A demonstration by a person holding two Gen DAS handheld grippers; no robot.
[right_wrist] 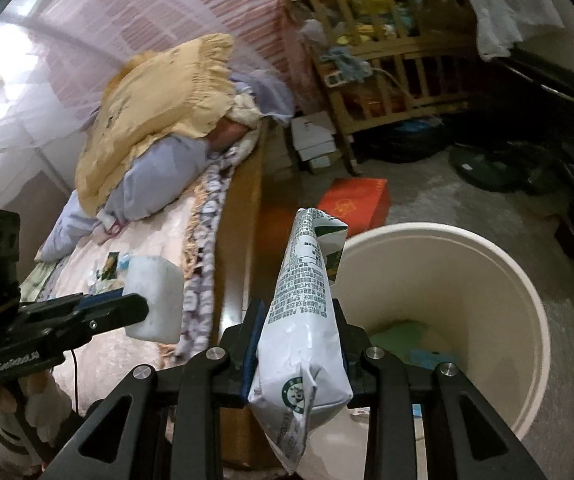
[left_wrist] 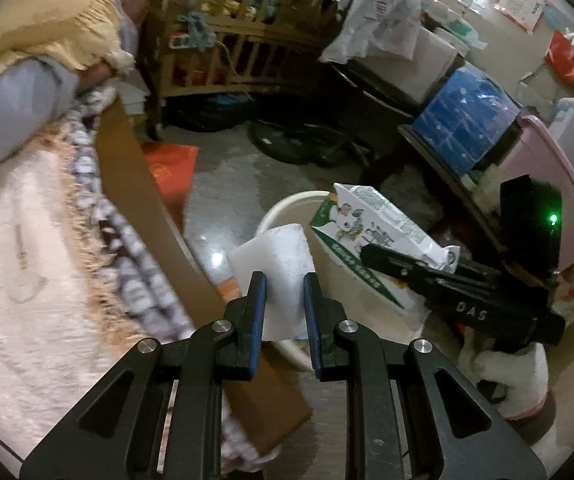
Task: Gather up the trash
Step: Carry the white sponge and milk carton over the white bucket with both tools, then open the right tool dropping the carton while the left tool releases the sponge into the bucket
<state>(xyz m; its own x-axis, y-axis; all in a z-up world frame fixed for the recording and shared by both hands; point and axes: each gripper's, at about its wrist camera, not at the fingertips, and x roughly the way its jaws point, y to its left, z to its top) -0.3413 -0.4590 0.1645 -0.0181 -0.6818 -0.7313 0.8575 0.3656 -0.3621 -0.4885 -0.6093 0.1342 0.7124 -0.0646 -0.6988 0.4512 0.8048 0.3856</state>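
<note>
One cream bin [right_wrist: 527, 280] stands on grey floor [right_wrist: 427, 200].

My left gripper [left_wrist: 285, 288] clamps a white foam block [left_wrist: 275, 264] above the cream bin [left_wrist: 287, 204]. My right gripper [left_wrist: 371, 256] grips a crumpled milk carton [left_wrist: 371, 224] over the same bin, beside the block.

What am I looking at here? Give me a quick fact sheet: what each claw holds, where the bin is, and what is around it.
left gripper: shut on a white foam block
right gripper: shut on a crumpled milk carton
trash bin: cream, open, on the floor beside the bed
bin contents: some green and blue scraps
carton position: near the bin's rim
nearby: red box, wooden crib
</note>
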